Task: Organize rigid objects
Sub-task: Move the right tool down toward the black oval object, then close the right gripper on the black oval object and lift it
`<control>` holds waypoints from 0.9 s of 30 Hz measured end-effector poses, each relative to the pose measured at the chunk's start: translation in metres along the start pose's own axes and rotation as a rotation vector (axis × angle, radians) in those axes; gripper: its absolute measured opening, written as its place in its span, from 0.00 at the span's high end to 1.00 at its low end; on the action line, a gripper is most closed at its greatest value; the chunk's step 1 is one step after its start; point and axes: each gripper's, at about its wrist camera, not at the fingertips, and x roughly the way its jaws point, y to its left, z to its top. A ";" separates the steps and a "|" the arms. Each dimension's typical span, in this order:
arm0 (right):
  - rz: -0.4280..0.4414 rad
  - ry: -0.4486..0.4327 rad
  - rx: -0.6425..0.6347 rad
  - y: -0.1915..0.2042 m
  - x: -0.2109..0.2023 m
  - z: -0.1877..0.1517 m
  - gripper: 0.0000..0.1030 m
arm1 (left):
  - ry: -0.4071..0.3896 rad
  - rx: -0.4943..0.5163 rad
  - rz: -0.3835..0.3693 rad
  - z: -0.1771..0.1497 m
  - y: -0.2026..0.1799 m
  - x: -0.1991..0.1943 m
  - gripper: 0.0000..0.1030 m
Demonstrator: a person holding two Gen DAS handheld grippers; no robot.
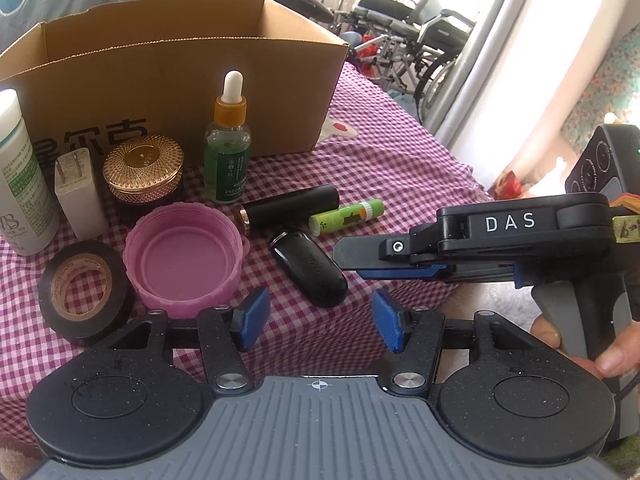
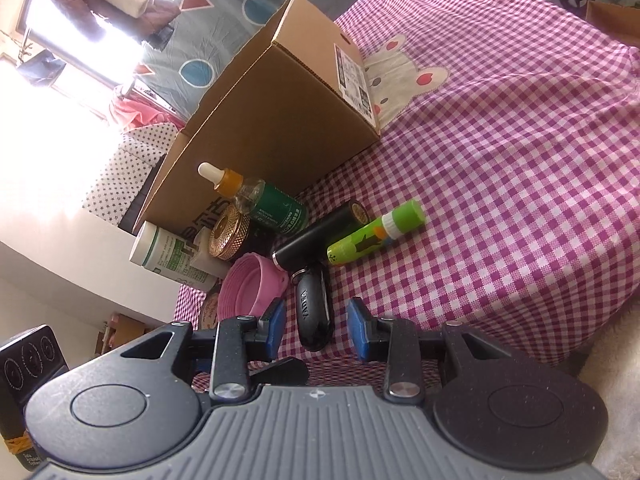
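Observation:
An open cardboard box (image 1: 180, 76) stands at the back of the checked cloth; it also shows in the right wrist view (image 2: 280, 108). In front lie a black key fob (image 1: 308, 268) (image 2: 314, 316), a black tube (image 1: 288, 208), a green glue stick (image 1: 346, 216) (image 2: 376, 232), a pink lid (image 1: 184, 256), a tape roll (image 1: 84, 284), a gold-lidded jar (image 1: 144, 168), a dropper bottle (image 1: 228, 148), a white charger (image 1: 78, 192) and a white bottle (image 1: 20, 176). My left gripper (image 1: 316, 320) is open and empty, just short of the fob. My right gripper (image 2: 316, 324) is open with its fingers on either side of the fob's near end.
The table edge drops off close in front of the fob. Wheelchairs (image 1: 404, 32) stand beyond the table at the right. The right gripper's body (image 1: 500, 240) reaches in from the right beside the fob. Bare checked cloth (image 2: 500, 160) lies right of the box.

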 end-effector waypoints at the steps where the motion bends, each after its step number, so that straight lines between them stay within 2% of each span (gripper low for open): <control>1: 0.006 -0.003 0.011 -0.002 -0.001 0.003 0.65 | -0.002 0.000 -0.001 0.001 0.000 0.000 0.44; 9: 0.002 0.019 0.001 0.000 0.014 0.010 0.65 | 0.019 -0.046 -0.033 0.008 0.008 0.014 0.45; 15: 0.015 0.059 -0.006 0.006 0.028 0.010 0.76 | 0.021 -0.076 -0.058 0.008 0.016 0.018 0.45; 27: 0.019 0.080 -0.034 0.015 0.040 0.014 0.77 | 0.017 -0.080 -0.055 0.010 0.020 0.017 0.48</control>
